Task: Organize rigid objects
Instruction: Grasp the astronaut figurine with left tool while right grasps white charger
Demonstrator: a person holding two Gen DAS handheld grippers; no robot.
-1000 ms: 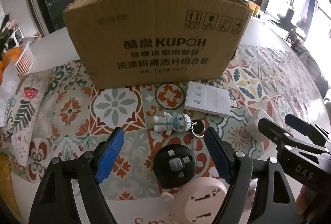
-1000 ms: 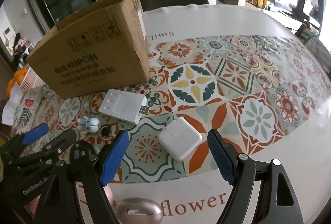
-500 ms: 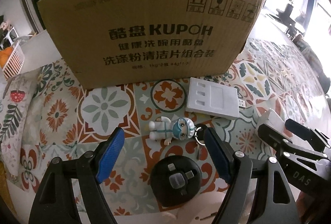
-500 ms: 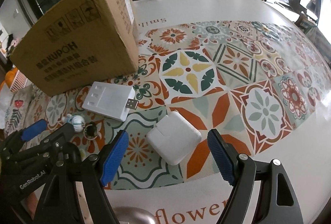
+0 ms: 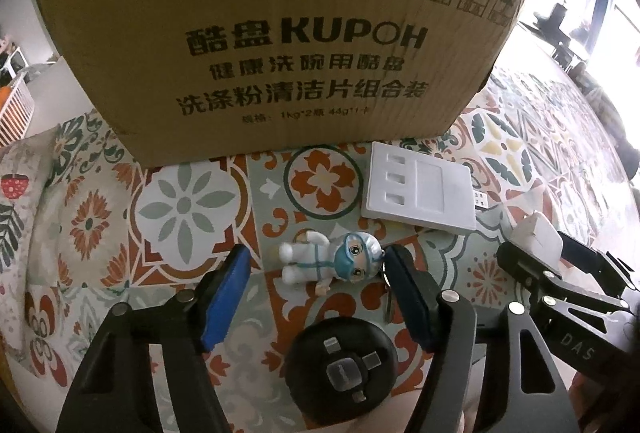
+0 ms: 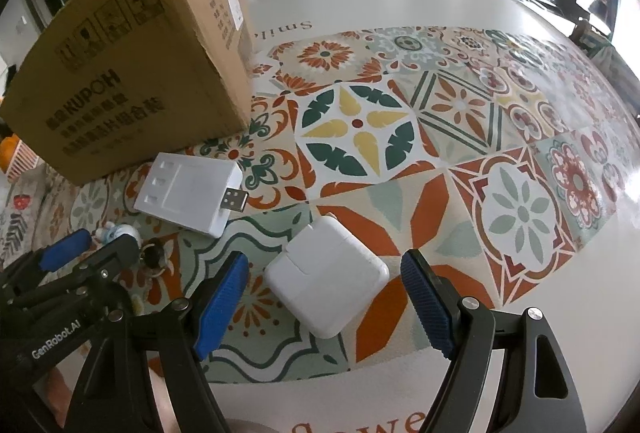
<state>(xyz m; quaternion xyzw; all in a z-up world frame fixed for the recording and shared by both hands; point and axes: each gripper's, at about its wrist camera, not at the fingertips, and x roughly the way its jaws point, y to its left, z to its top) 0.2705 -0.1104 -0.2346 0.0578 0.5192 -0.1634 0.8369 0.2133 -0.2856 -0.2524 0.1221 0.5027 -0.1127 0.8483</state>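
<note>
So the table (image 6: 400,1) is white, with a busy tile-pattern mat (image 6: 460,153) in orange, green and yellow spread over most of it. A KUPOH cardboard box (image 5: 280,45) sits at the far side of the mat. Right in front of the box lies a flat white USB hub (image 6: 186,193), plug sticking out sideways. Near that, a square white charger (image 6: 328,281). There's also a little astronaut-ish figurine keychain (image 5: 324,261) on its back, and a round black adapter (image 5: 344,369) just beside it. A floral cloth (image 5: 16,193) lies at the left edge.
</note>
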